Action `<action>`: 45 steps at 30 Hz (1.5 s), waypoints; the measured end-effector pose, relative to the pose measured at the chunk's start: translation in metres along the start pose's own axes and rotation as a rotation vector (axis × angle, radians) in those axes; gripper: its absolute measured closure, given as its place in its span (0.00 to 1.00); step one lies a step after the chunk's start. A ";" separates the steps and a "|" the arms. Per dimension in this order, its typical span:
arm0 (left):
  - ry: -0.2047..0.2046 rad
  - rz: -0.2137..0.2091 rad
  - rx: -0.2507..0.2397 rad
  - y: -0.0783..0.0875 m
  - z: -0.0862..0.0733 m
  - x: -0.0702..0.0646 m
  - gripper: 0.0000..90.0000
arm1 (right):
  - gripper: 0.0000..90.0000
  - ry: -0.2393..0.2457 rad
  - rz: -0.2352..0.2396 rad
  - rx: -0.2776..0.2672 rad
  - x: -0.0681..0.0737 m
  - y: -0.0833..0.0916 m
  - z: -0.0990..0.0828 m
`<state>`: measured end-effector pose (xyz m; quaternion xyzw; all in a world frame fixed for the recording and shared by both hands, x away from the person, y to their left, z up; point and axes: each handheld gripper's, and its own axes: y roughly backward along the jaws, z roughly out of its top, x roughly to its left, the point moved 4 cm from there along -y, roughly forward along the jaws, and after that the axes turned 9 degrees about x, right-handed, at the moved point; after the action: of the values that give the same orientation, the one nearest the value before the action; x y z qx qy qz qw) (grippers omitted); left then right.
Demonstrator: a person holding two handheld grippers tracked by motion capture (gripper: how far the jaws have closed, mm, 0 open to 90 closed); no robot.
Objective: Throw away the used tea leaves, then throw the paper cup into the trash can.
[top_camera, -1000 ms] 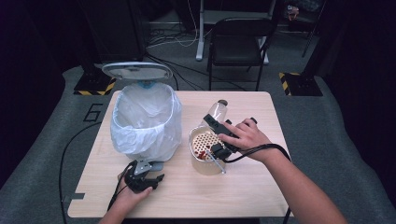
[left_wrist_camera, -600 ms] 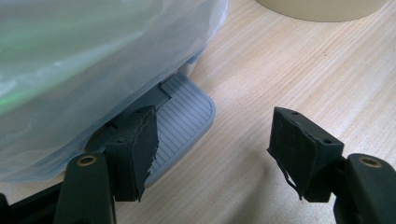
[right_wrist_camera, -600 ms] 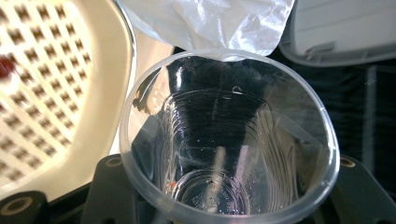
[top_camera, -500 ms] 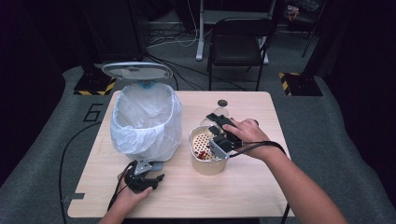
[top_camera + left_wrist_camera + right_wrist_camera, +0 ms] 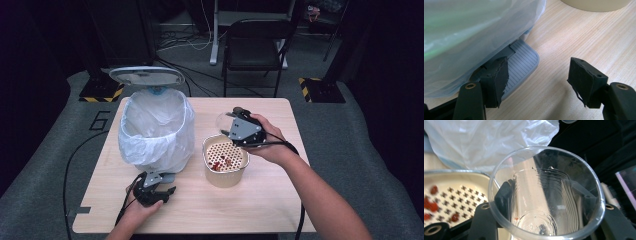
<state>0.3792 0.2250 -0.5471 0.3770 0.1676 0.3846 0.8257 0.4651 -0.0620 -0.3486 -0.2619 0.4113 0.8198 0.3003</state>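
The clear plastic cup (image 5: 546, 195) sits clamped in our right gripper (image 5: 240, 131), the two black jaws pressing its wall from either side, held up in the air just beyond the strainer tub (image 5: 225, 161) and beside the bagged bin (image 5: 156, 131). The cup looks emptied: only a red speck and a few drops show at its bottom, while the red bits (image 5: 220, 162) lie on the tub's perforated insert. We judge the step in hand to be dropping the cup into the bin. To do it well, we should keep the squeeze light, since thin plastic buckles, and carry the cup over the bag's rim before letting go, mouth turned away from the table so any drip lands in the liner.

Our left gripper (image 5: 539, 82) rests at the pedal (image 5: 520, 65) at the bin's foot, jaws standing apart with nothing between them; one pad overlaps the pedal's edge. The lid (image 5: 146, 76) stands up, so that hand should hold steady until the cup is in
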 end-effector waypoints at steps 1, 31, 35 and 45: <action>-0.002 -0.008 0.008 0.001 0.000 0.000 0.36 | 0.49 -0.024 0.018 -0.007 -0.001 0.000 0.000; 0.001 -0.006 0.004 0.000 0.000 0.000 0.36 | 0.49 -0.512 0.348 -0.159 -0.043 0.017 0.059; -0.001 -0.007 0.006 0.000 0.000 0.001 0.36 | 0.49 -0.542 0.373 -0.180 -0.045 0.014 0.070; 0.012 -0.015 -0.007 0.000 0.001 0.001 0.36 | 0.49 -0.558 0.393 -0.207 -0.048 -0.002 0.100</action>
<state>0.3803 0.2251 -0.5466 0.3705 0.1741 0.3814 0.8288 0.4809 0.0089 -0.2650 0.0272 0.2711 0.9391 0.2093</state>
